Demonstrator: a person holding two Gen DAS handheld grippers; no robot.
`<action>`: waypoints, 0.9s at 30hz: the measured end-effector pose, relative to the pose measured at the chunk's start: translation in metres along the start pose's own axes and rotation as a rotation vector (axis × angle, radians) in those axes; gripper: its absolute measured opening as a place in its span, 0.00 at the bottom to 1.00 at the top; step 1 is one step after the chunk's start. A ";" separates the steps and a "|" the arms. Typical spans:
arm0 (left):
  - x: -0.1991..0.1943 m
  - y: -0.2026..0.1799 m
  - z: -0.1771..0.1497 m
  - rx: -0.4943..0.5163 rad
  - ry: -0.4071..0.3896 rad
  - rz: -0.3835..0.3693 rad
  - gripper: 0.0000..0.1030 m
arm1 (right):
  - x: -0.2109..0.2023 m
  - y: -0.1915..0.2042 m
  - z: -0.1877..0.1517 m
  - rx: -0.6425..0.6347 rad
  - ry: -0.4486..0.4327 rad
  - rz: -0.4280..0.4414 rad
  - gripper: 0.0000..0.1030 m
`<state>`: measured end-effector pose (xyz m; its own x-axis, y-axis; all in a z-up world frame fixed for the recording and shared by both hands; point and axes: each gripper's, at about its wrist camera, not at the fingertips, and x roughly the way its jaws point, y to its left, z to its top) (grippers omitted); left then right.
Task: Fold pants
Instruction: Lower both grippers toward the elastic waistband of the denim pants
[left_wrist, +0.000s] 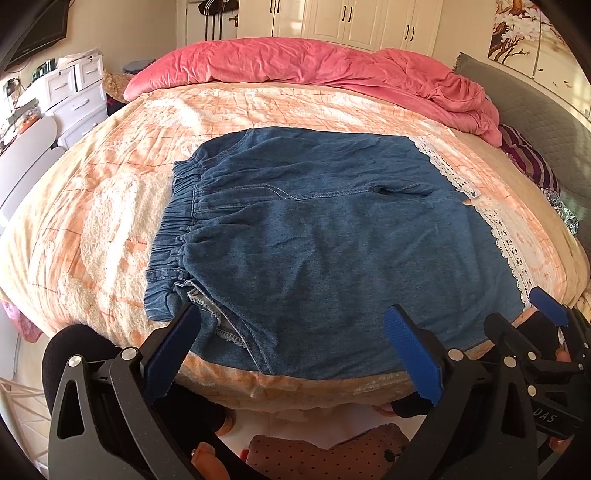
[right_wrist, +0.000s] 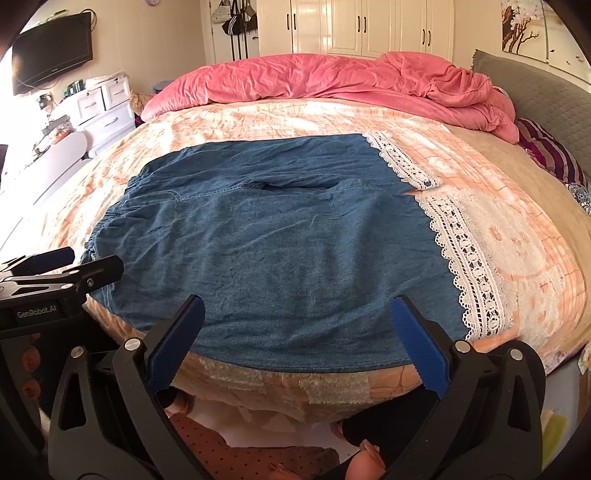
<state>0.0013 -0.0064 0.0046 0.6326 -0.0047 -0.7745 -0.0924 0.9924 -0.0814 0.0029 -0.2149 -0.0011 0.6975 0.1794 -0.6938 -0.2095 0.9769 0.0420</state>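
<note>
Denim pants (left_wrist: 314, 236) lie spread flat on the peach fleece blanket (left_wrist: 92, 206), near the bed's front edge — elastic waistband (left_wrist: 173, 236) at 9 o'clock, lace-trimmed hems (right_wrist: 469, 258) at 3 o'clock. Judged light, soft, limp: thin wrinkled denim, likely to drape and sag when lifted, not slippery on the fleece. Best holds appear to be the gathered waistband corner and the near hem corner, where seams give bulk. Left gripper (left_wrist: 295, 354) hovers over the near edge, jaws spread wide, nothing held. Right gripper (right_wrist: 295, 343) likewise — wide apart, empty.
</note>
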 end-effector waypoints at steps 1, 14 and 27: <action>0.000 0.000 0.000 0.000 0.001 0.001 0.96 | 0.000 0.000 0.000 -0.003 -0.001 0.000 0.92; 0.001 0.002 0.001 0.000 0.002 0.004 0.96 | 0.001 0.000 0.003 -0.009 -0.001 -0.012 0.92; 0.012 0.007 0.006 -0.008 0.011 -0.008 0.96 | 0.010 -0.002 0.009 0.002 -0.008 0.010 0.92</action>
<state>0.0129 0.0013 -0.0021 0.6251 -0.0143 -0.7804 -0.0933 0.9913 -0.0929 0.0162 -0.2144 -0.0016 0.7008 0.1898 -0.6877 -0.2147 0.9754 0.0504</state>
